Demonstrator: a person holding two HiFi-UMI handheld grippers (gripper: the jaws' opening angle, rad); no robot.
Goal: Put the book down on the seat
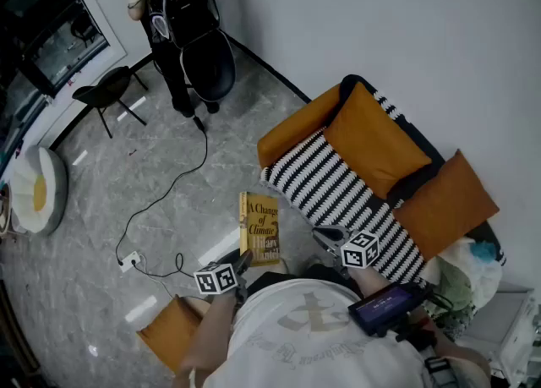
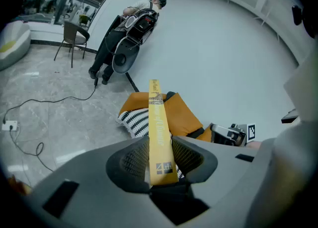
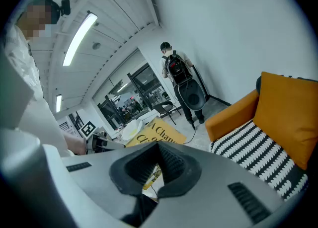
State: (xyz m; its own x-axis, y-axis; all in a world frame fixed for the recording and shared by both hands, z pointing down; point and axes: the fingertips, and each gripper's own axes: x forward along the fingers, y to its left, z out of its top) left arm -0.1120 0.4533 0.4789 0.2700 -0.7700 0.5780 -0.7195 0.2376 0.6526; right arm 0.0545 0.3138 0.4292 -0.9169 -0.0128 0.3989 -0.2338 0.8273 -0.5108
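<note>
A yellow book [image 1: 259, 227] is held upright over the floor, just left of the sofa's black-and-white striped seat [image 1: 338, 188]. My left gripper [image 1: 243, 259] is shut on its lower end. In the left gripper view the spine [image 2: 158, 122] stands pinched between the pads [image 2: 134, 160] of that gripper [image 2: 160, 161], with the seat [image 2: 134, 120] beyond it. My right gripper [image 1: 325, 234] hovers at the seat's front edge, shut with nothing in it. In the right gripper view its tips [image 3: 160, 147] meet, and the book's cover [image 3: 159, 133] shows behind them, left of the seat [image 3: 253, 145].
Orange cushions [image 1: 372, 137] lean on the sofa back, next to an orange armrest [image 1: 296, 128]. A person with a backpack [image 1: 182, 6] stands by the wall. A black chair [image 1: 106, 90], a floor cable [image 1: 169, 188] and a white pouf [image 1: 38, 192] lie to the left.
</note>
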